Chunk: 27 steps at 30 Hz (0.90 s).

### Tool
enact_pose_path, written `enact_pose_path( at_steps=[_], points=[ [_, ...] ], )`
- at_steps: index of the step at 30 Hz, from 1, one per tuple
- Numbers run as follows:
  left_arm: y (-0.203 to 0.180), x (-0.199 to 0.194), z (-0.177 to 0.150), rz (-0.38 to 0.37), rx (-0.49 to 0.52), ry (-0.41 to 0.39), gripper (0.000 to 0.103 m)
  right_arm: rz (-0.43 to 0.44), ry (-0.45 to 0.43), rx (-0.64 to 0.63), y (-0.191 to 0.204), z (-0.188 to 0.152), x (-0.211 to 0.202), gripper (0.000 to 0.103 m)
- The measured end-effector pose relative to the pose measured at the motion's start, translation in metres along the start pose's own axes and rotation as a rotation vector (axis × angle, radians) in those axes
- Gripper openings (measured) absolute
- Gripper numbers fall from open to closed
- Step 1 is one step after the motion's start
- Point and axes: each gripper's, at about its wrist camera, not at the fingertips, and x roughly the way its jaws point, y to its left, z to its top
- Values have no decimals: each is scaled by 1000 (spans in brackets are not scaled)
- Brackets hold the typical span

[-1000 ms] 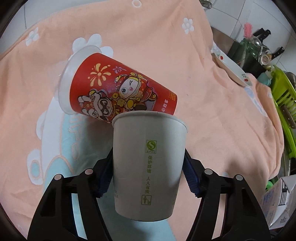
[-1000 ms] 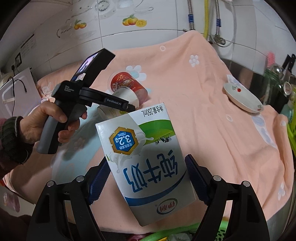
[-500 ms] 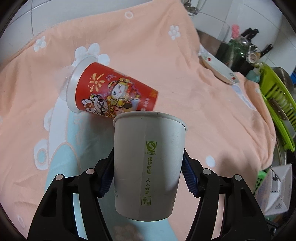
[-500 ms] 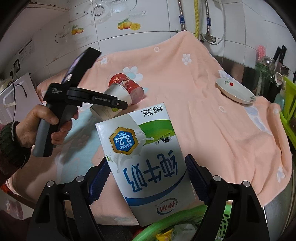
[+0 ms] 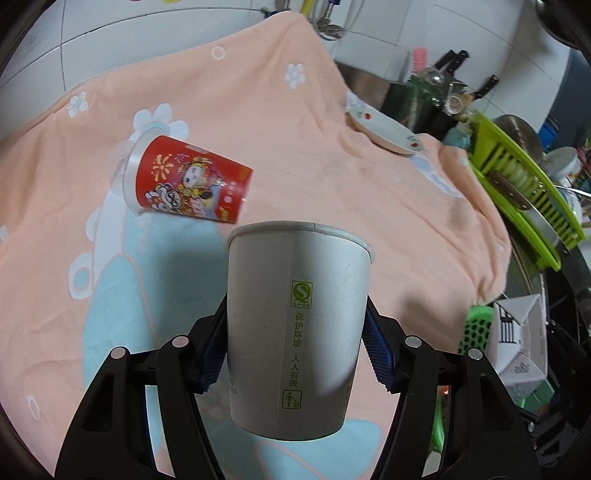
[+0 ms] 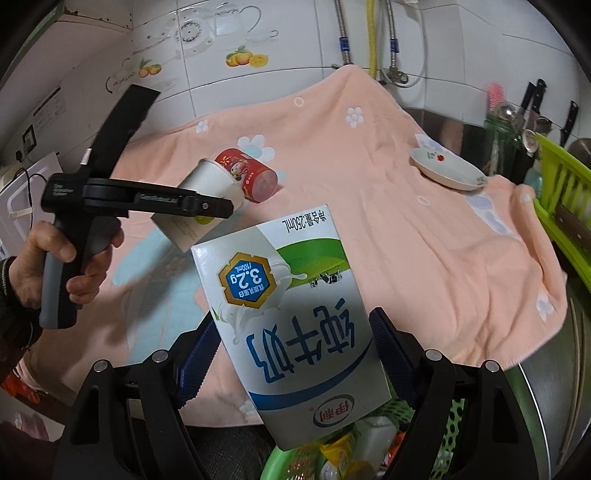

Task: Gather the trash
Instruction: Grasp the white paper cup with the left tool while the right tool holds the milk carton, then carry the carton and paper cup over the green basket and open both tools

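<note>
2 cups (image 5: 295, 332), 1 carton (image 6: 291, 325), 1 dish (image 6: 447, 170).

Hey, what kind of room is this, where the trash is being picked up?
Most likely a home kitchen: tiled wall with water pipes, knives beside a green dish rack, and a small plate.

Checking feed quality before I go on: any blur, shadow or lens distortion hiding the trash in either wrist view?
Left wrist view: sharp; the white paper cup throws a soft shadow on the peach towel; fisheye bends the edges. Right wrist view: the blue-and-white milk carton is crisp, the green plastic basket below is blurred, corners dark.
</note>
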Motion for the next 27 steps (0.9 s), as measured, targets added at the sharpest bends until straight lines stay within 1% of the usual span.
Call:
enact_pose_path(
  at_steps=[17,27],
  points=[
    [-46,-22,-38,-86,63,5,64,-71,-12,99,-8,-46,-39,77],
    [-80,-26,-53,-131,117,10,64,-136,-10,172,-29,-76,-63,77]
  ],
)
